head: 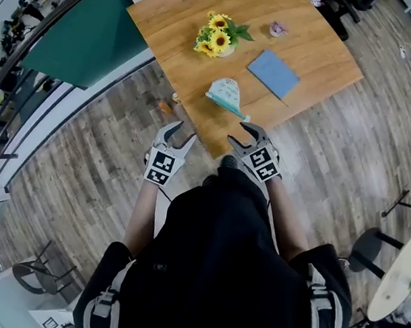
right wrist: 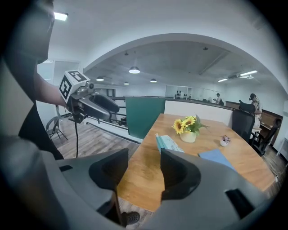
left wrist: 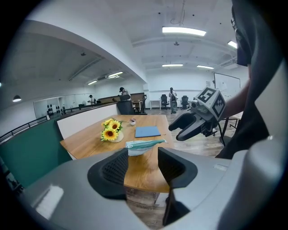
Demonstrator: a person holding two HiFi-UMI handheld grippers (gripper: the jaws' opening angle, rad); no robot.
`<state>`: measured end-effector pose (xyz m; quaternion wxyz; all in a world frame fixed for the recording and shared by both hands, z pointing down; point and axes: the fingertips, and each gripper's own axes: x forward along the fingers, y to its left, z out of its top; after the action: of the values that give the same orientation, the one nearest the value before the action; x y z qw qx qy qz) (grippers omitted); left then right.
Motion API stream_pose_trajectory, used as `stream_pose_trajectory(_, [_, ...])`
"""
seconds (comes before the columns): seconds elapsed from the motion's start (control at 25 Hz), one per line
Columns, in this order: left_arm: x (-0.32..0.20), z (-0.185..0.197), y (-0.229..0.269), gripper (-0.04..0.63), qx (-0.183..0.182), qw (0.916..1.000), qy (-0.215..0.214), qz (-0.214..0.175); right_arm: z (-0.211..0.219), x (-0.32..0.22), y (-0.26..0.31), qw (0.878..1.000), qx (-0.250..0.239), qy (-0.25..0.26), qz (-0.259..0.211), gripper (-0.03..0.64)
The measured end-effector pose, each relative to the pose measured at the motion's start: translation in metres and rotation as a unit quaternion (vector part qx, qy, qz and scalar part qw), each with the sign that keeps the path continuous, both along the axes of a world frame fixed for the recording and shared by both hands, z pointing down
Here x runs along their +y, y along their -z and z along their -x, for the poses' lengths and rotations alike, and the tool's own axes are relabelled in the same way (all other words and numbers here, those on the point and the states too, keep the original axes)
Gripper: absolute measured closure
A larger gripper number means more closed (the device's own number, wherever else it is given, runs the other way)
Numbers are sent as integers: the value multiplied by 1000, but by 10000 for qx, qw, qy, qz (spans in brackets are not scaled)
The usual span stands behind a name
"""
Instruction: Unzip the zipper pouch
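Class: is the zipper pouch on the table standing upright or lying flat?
Upright: the zipper pouch stands on its base on the table, teal zipper along its top.

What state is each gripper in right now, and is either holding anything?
Left gripper: open, holding nothing.
Right gripper: open, holding nothing.

Bright, even light from ceiling strips (left wrist: 183,31) and round lamps (right wrist: 134,70); faint shadows on the table (head: 315,54). Both gripper views bulge fisheye, dark at the corners, foreground blurred. Head view sharp, edges bent
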<state>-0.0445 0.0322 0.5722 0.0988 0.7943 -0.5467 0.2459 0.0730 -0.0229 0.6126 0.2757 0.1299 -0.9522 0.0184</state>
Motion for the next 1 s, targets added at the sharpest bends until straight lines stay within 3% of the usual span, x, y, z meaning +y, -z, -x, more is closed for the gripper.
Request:
stream_pose_trajectory(0.6, [-31, -15, -3, 390, -40, 9988, 442, 182, 34, -35, -12, 9965, -6, 839, 9, 394])
stream_pose_trajectory(1.0, [-55, -4, -11, 390, 41, 9989, 410, 241, 54, -54, -29, 9963, 265, 813, -37, 394])
